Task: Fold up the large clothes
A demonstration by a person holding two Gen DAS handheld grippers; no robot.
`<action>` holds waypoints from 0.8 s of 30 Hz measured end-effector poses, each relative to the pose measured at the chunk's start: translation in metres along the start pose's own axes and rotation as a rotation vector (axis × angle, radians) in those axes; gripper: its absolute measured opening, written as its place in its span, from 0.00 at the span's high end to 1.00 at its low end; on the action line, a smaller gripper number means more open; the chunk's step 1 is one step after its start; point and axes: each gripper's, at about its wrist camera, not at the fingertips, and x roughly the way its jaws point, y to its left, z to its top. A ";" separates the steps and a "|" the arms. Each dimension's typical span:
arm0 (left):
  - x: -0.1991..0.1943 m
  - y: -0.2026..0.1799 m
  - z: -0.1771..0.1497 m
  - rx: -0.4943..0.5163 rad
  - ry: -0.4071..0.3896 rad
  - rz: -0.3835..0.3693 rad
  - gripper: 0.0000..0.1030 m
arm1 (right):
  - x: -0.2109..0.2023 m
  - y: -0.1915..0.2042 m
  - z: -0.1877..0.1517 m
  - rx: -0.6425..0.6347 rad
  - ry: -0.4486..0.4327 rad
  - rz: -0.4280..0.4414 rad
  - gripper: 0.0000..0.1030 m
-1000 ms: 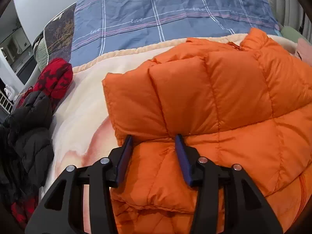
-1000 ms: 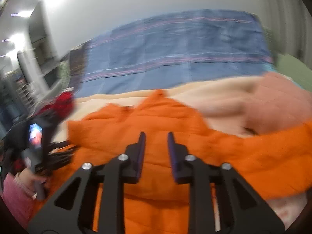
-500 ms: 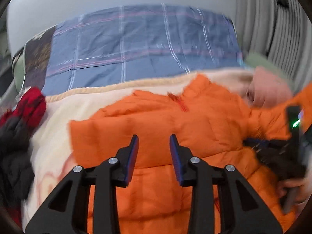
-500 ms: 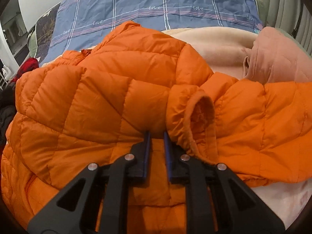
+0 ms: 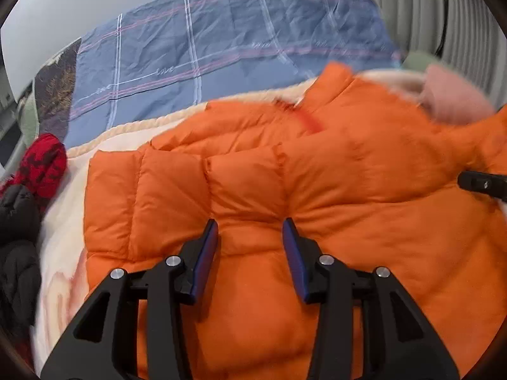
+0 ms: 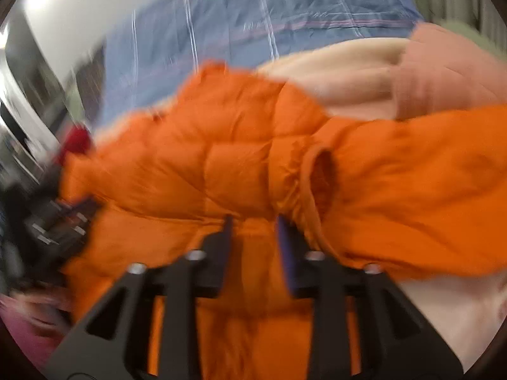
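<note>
Orange puffer jacket [image 5: 317,190] beneath both hand-held grippers, left [image 5: 250,231] and right [image 6: 253,224], jaws spread, empty.

Legible text is limited to one item. The blue plaid bedcover [image 5: 221,44], lying at the far side of the scene, carries small white cursive script woven along its white stripe. In the left wrist view, one instance reads "love" [image 5: 164,70], left of centre on the cover. Further instances of the script repeat along the same stripe to the left and right, but they are too blurred to read. In the right wrist view, motion blur leaves nothing legible.
</note>
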 end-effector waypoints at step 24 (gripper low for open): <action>0.016 -0.092 0.000 0.023 0.042 -0.168 0.34 | -0.222 -0.216 0.058 0.566 -0.540 -0.147 0.97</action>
